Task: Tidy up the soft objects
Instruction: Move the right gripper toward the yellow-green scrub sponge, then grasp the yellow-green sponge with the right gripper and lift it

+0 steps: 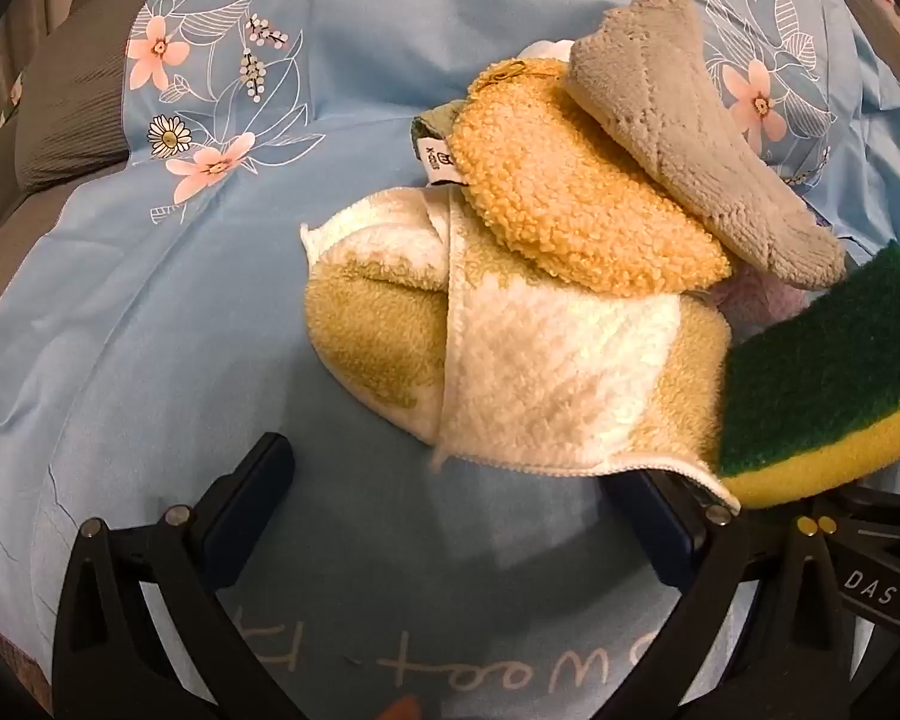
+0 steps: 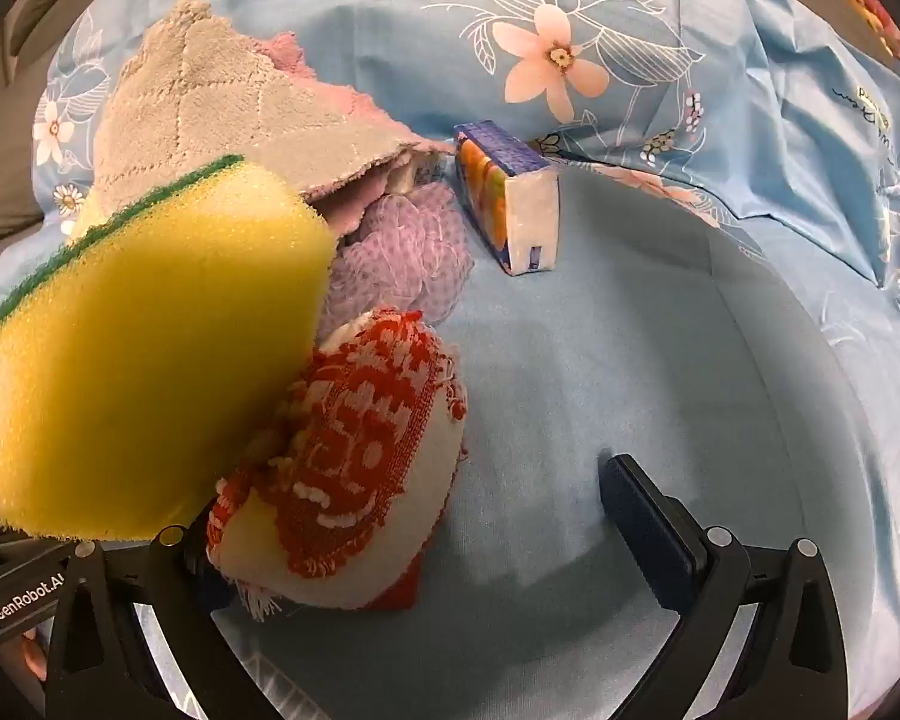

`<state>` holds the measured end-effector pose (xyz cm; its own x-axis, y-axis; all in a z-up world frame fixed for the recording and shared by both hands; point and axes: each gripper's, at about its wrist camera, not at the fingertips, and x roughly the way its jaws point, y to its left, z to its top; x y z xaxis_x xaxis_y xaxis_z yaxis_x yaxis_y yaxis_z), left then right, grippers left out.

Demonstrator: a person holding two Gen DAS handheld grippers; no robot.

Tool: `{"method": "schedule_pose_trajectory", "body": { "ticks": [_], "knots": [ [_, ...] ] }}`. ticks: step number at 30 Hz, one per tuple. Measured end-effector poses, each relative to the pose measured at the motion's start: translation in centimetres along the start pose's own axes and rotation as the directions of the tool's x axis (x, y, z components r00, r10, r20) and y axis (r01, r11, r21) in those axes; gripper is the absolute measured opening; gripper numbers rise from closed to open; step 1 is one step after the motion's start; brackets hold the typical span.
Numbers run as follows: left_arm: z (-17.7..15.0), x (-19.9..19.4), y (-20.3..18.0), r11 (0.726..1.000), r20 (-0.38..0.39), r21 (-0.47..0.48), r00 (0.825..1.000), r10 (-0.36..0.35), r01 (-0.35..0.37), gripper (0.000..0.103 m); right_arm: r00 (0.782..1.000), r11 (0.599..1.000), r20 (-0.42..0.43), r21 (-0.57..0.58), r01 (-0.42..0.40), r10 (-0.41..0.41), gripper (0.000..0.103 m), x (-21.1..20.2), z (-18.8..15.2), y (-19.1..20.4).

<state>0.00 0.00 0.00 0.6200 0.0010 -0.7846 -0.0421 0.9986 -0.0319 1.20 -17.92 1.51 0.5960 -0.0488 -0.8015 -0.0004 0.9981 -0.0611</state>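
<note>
A heap of soft things lies on the blue floral sheet. The left wrist view shows a yellow-and-white towel, a fuzzy orange cloth, a grey cloth and a green-topped yellow sponge. My left gripper is open just before the towel, whose corner drapes over its right finger. The right wrist view shows the sponge, a red-and-white cloth, a purple mesh puff and the grey cloth. My right gripper is open. The red cloth covers its left finger and stays clear of the right one.
A small tissue pack stands upright on the sheet beyond the puff. Rumpled sheet folds rise at the far right. Grey bedding lies at the far left. The sponge leans against the two gripper bodies, which sit close together.
</note>
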Motion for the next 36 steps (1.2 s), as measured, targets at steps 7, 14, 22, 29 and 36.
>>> {"method": "schedule_pose_trajectory", "body": {
  "ticks": [7, 14, 22, 29, 36],
  "knots": [
    [0.0, 0.0, 0.0, 1.0, 0.004, 0.0, 1.0, 0.0, 0.0, 0.102, 1.0, 1.0, 0.0, 0.0, 0.0, 0.0, 0.103, 0.0, 0.0, 0.0],
    [0.0, 0.0, 0.0, 1.0, 0.005, -0.001, 1.0, -0.001, 0.001, 0.102, 1.0, 1.0, 0.0, 0.0, -0.001, 0.001, 0.103, 0.0, 0.0, 0.0],
    [0.0, 0.0, 0.0, 1.0, 0.001, -0.001, 1.0, -0.001, 0.001, 0.102, 1.0, 1.0, -0.001, 0.001, -0.001, 0.001, 0.103, 0.2, -0.2, 0.0],
    [-0.3, -0.5, 0.2, 1.0, -0.032, -0.007, 0.999, -0.013, 0.012, 0.101, 1.0, 1.0, -0.012, 0.001, -0.002, 0.002, 0.103, 0.4, 0.4, 0.0],
    [-0.2, -1.9, 0.4, 0.994, -0.071, -0.033, 0.991, -0.109, 0.107, 0.1, 0.997, 0.996, -0.077, 0.087, -0.016, 0.023, 0.103, -1.6, 0.3, -0.6]
  ]
}}
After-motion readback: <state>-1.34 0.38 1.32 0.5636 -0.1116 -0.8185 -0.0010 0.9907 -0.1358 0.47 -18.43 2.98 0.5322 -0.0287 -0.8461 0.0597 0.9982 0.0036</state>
